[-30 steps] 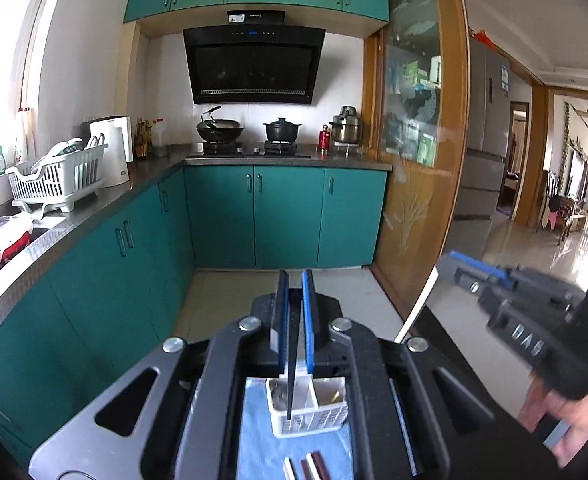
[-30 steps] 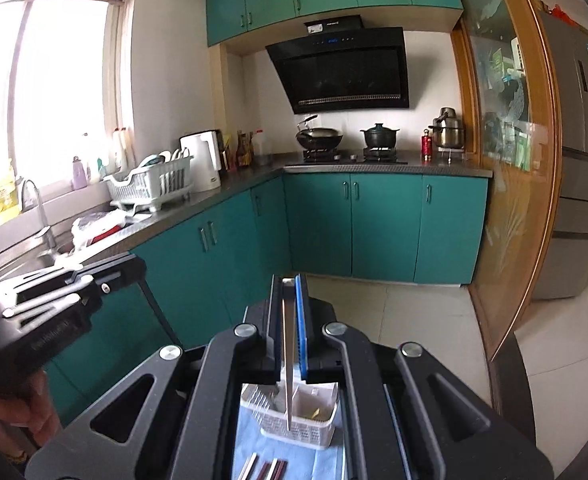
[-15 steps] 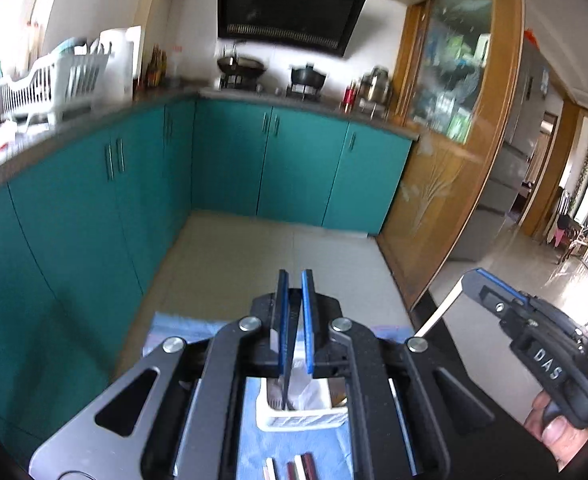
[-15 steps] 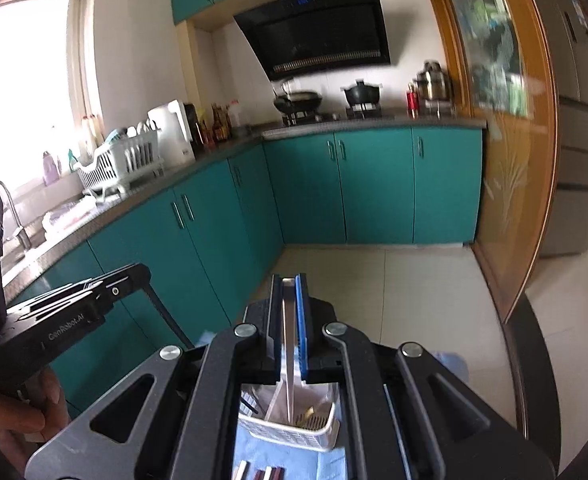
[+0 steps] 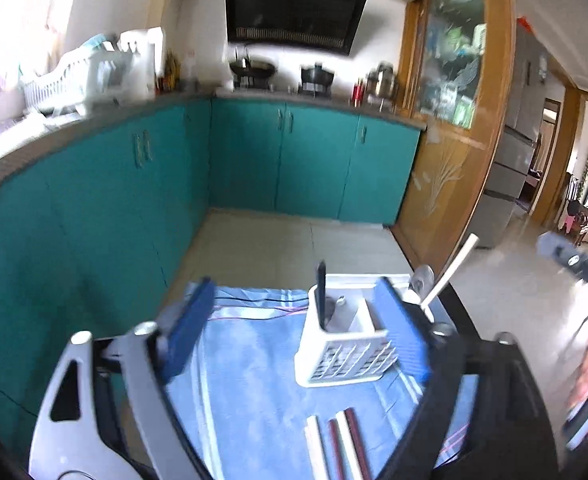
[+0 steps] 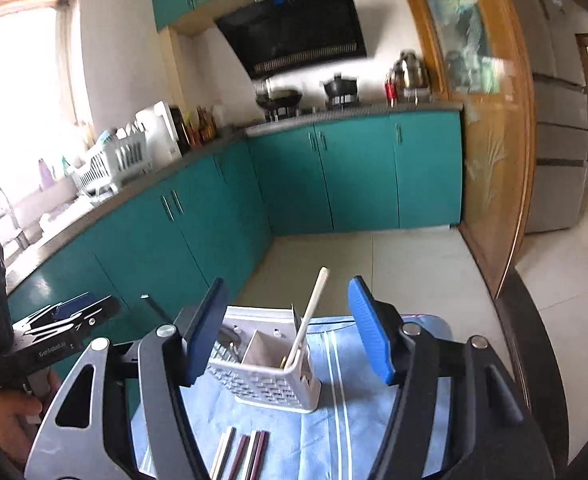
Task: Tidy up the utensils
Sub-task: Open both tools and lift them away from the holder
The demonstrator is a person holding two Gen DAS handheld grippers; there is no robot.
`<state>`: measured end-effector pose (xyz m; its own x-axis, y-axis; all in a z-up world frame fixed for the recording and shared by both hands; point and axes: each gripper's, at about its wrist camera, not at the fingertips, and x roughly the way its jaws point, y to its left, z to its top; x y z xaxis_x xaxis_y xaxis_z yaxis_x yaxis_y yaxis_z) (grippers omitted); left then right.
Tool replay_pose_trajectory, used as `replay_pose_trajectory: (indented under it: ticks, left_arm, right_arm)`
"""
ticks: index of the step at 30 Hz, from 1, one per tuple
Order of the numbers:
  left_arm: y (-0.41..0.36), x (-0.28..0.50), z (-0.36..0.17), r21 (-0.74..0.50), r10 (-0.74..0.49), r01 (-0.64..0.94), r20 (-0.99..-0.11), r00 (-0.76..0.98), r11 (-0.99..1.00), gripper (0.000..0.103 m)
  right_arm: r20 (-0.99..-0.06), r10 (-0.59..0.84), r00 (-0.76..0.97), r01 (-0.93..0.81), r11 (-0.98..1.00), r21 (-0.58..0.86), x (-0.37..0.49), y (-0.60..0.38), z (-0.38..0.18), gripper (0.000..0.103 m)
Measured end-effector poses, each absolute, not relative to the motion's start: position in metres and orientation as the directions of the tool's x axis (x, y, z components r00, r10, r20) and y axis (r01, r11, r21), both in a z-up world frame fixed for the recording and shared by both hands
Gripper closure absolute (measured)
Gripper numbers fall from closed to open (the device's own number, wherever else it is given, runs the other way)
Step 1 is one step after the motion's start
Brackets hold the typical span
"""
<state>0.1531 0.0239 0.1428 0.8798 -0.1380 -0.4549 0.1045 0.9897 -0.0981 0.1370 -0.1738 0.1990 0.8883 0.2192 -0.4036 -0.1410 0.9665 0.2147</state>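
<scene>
caddy: a white caddy [image 6: 272, 376] with holes in its walls is seen standing upright on a blue cloth [image 6: 357, 432]. it is split into parts by a wall inside.
white stick: a long white stick [image 6: 307, 318] is seen leaning in the right part of the caddy, its top tipped away to the right. in the left view the same white stick [image 5: 449, 276] is seen poking out past the caddy [image 5: 343, 350].
dark stick: a dark stick [image 5: 321, 296] is seen standing almost straight up in the left part of the caddy.
chopsticks: some chopsticks [image 6: 240, 456], white and dark red, are laid side by side on the cloth, near the caddy but not touching it. they are seen in the left view too [image 5: 335, 444].
right gripper: the right gripper [image 6: 290, 332] is held over the cloth with its blue fingers [image 6: 369, 332] wide apart. nothing is gripped. the caddy is seen between them.
left gripper: the left gripper [image 5: 294, 328] is held with its fingers [image 5: 192, 322] wide apart too, and nothing is gripped. this view is blurred.
cloth: the cloth [image 5: 250, 380] is spread on a dark table [image 6: 533, 340].
behind: green cupboards [image 6: 353, 176] and a stove [image 6: 305, 108] with pots are seen well behind.
</scene>
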Motion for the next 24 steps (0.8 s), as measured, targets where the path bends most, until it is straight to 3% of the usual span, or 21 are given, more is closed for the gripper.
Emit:
replay_pose_trajectory:
  ticks: [2, 6, 12, 17, 24]
  left_arm:
    - [0.029, 0.114, 0.131, -0.065, -0.115, 0.097, -0.421, 0.900, 0.993, 0.013]
    - [0.027, 0.061, 0.088, -0.011, -0.069, 0.073, -0.475, 0.877, 0.997, 0.012]
    - [0.012, 0.010, 0.009, -0.098, -0.122, 0.078, -0.601, 0.790, 0.992, 0.012]
    - [-0.006, -0.010, -0.016, -0.063, -0.106, 0.085, -0.575, 0.811, 0.994, 0.012]
    - [-0.004, -0.010, -0.026, -0.062, -0.100, 0.078, -0.584, 0.805, 0.995, 0.013]
  right_arm:
    - [-0.378, 0.202, 0.904, -0.137, 0.972, 0.191, 0.097, -0.176, 0.193, 0.024]
    - [-0.427, 0.198, 0.882, -0.139, 0.976, 0.166, 0.032, -0.167, 0.145, 0.024]
    - [-0.496, 0.213, 0.842, -0.139, 0.973, 0.182, -0.021, -0.146, 0.066, 0.024]
    - [-0.525, 0.214, 0.824, -0.155, 0.976, 0.155, -0.035, -0.133, 0.028, 0.024]
    - [-0.488, 0.225, 0.843, -0.166, 0.973, 0.161, -0.042, -0.135, 0.004, 0.024]
